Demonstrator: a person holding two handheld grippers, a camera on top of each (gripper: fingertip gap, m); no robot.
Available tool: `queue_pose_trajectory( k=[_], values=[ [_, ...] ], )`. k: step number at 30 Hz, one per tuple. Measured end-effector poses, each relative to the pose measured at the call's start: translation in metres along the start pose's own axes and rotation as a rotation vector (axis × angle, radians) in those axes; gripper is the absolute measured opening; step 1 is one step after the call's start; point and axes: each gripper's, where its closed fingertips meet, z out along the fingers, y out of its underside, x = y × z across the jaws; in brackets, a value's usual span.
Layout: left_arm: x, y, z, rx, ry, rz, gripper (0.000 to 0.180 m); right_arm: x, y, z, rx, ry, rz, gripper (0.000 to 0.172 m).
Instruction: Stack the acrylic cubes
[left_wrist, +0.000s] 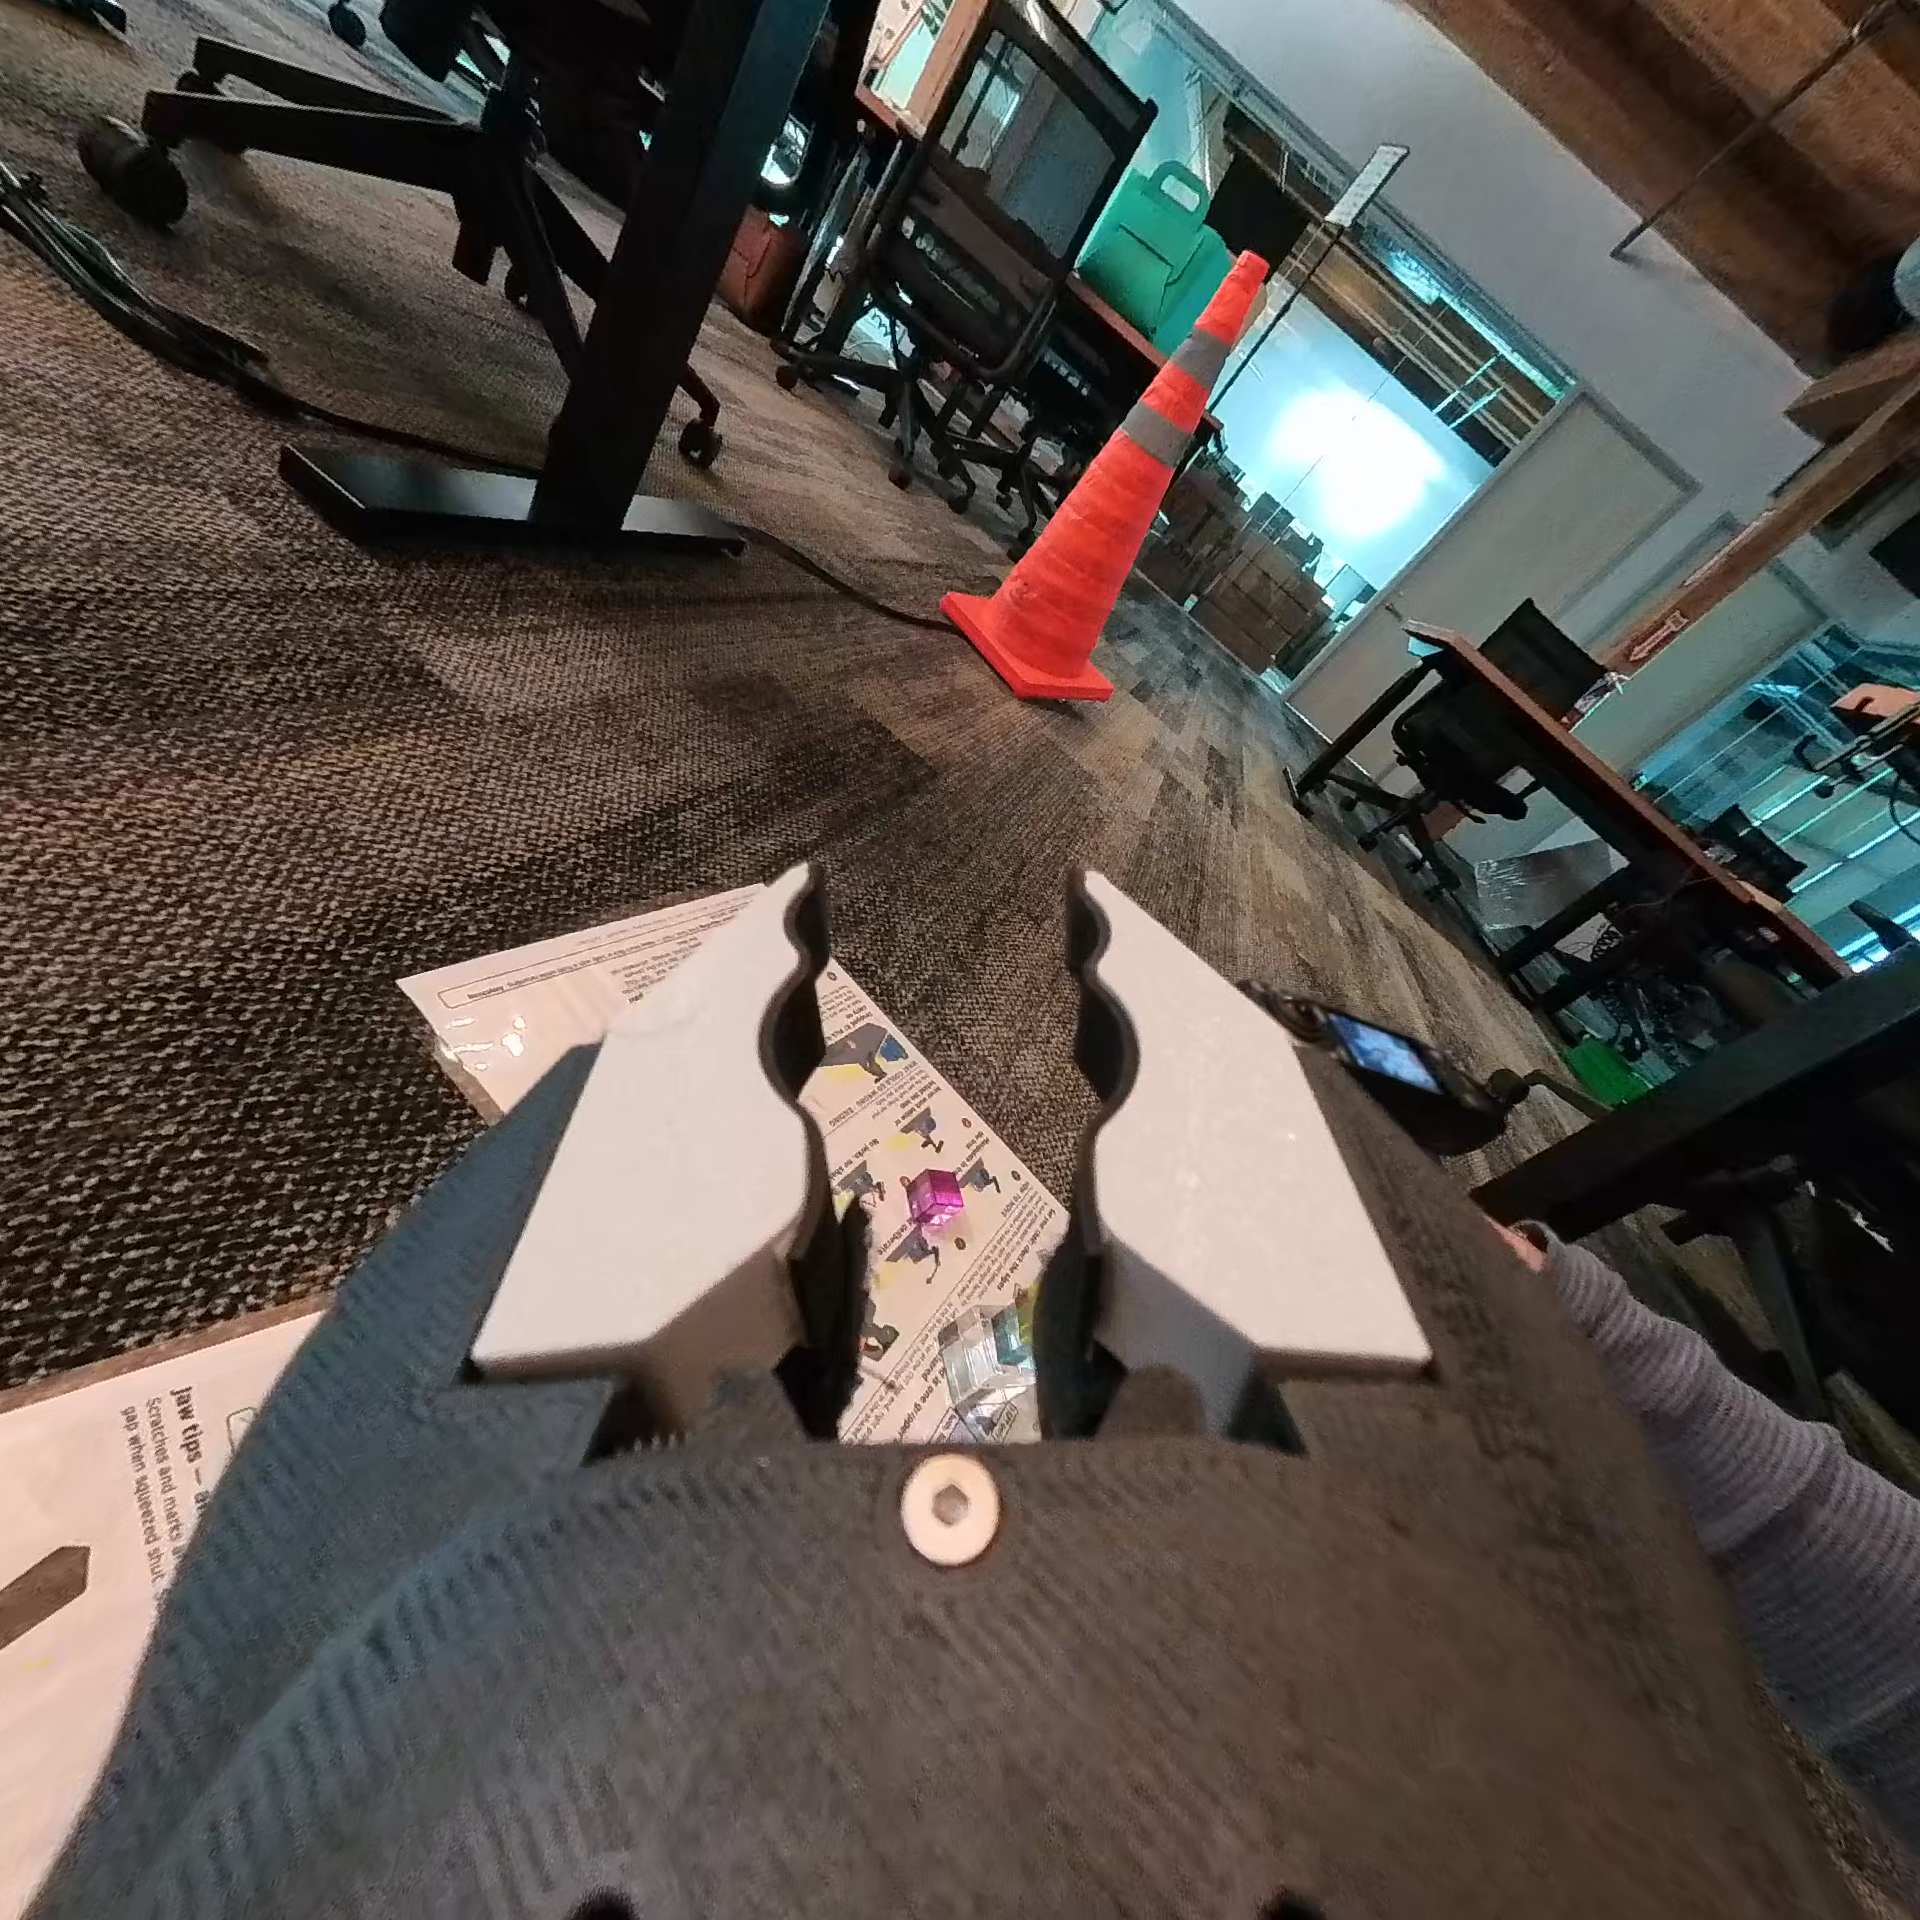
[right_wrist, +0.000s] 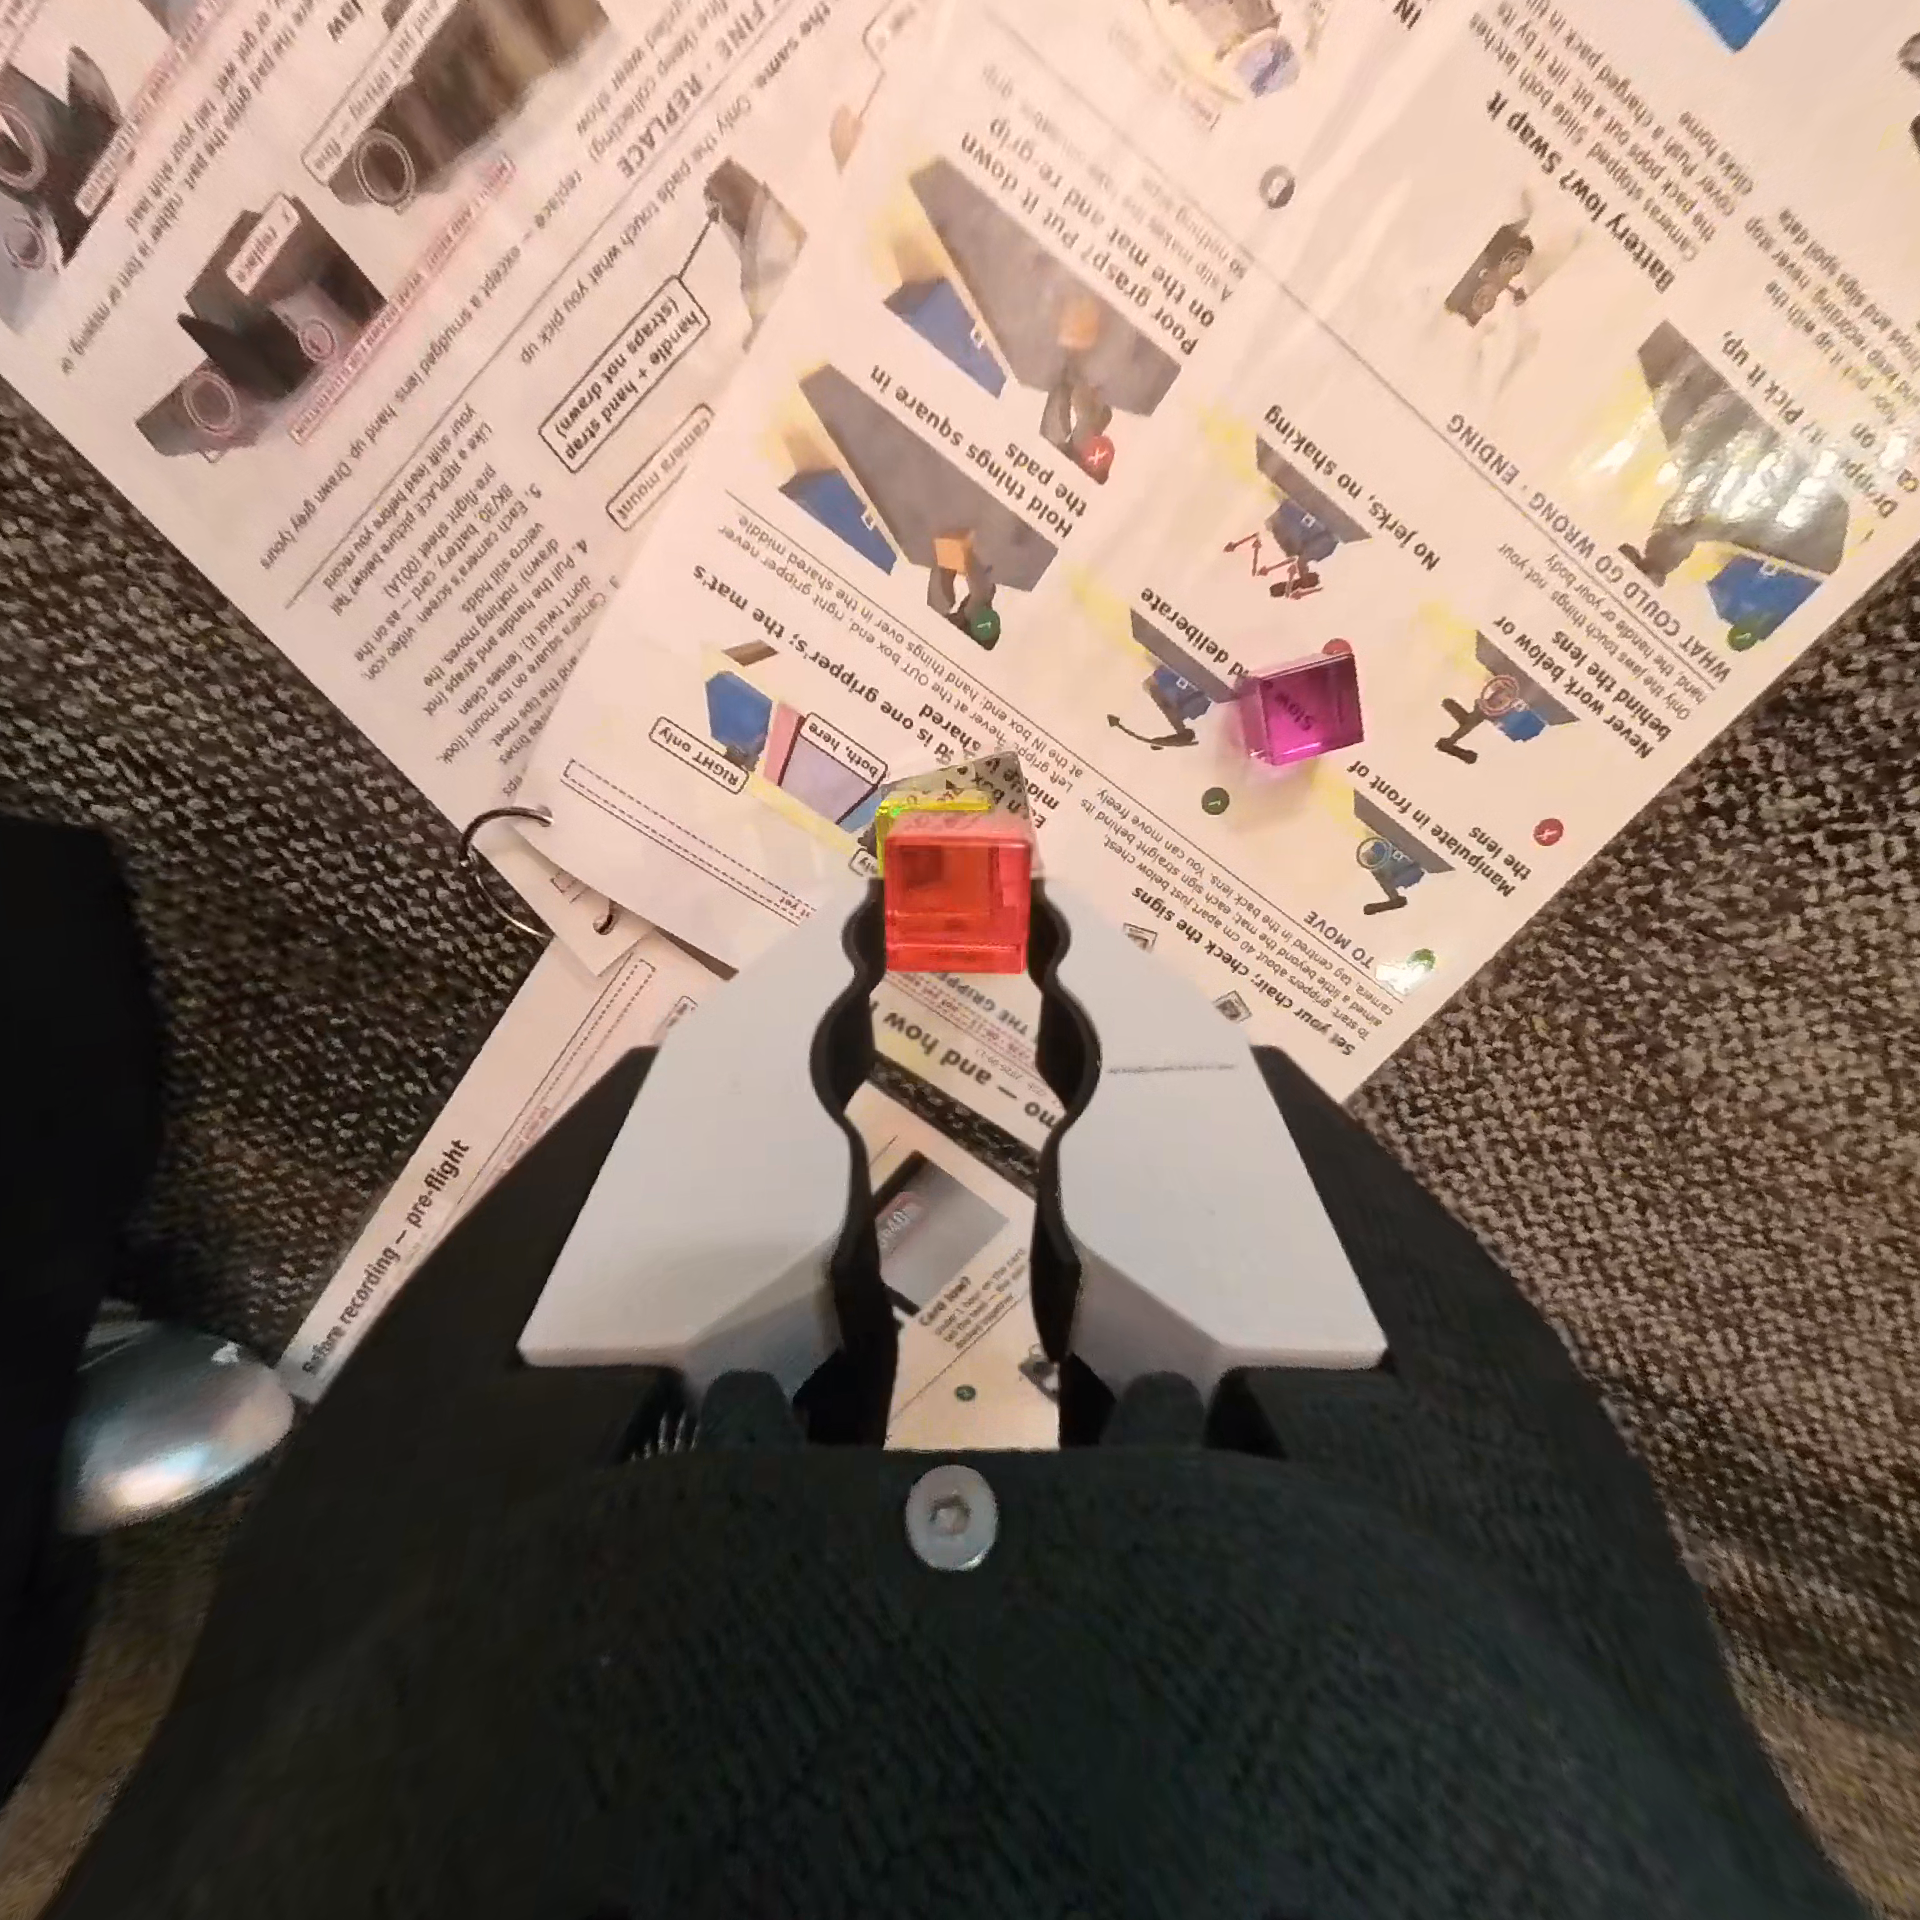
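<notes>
**Fig. Both wrist views, one instant.** We read the scene from its largest element down.

The grey-brown carpet (left_wrist: 416, 727) carries everything. On it lie overlapping laminated instruction sheets (right_wrist: 1039, 416), some joined by a metal ring (right_wrist: 499, 862). Farther off stand an orange traffic cone (left_wrist: 1122, 457), desks and wheeled chairs. A striped sleeve (left_wrist: 1683, 1455) shows at the right edge of the left wrist view.

The left gripper (left_wrist: 945, 904) hangs above the near sheet with its jaws spread wide. We see only sheet and carpet between its grey fingers (left_wrist: 675, 1143), so nothing is grasped.

The right gripper (right_wrist: 956, 920) points down at the sheets and is clenched on a translucent red cube (right_wrist: 954, 894). The cube sits at the very tips, and the black pads (right_wrist: 860, 935) bear against its two sides.

Directly behind the red cube we see the rim of a yellow-green cube (right_wrist: 935, 808) and a corner of a clear cube (right_wrist: 992, 777). We cannot tell whether the red cube rests on them or is held just above them.

A magenta cube (right_wrist: 1304, 712) lies free on the sheet, ahead of the right gripper and off to its right, touching neither gripper. In the left wrist view this cube appears through the gap between the open fingers, lower down on the sheet.
</notes>
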Motion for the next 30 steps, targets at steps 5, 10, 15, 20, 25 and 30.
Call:
queue_pose_trajectory(
  k=[5,10,15,20,25,30],
  values=[
    [0.002,0.001,0.001,-0.006,0.002,0.008,0.045,-0.001,0.002,0.003,-0.016,-0.012,0.002,0.025],
    [0.002,0.002,0.001,-0.010,0.005,0.006,0.045,-0.004,0.002,0.005,-0.025,-0.024,-0.009,0.025],
    [0.003,0.004,0.002,-0.017,0.005,0.012,0.045,-0.004,0.001,0.008,-0.033,-0.018,-0.024,0.025],
    [0.002,0.004,0.002,-0.018,0.003,0.010,0.045,-0.009,-0.001,0.005,-0.021,-0.068,0.016,0.045],
    [-0.002,-0.002,0.000,0.016,-0.027,0.004,0.049,0.018,-0.030,-0.026,0.231,0.001,0.084,0.061],
    [-0.013,-0.017,-0.010,0.104,-0.099,0.022,0.059,0.079,-0.040,-0.020,0.342,0.114,0.247,0.060]
  ],
)
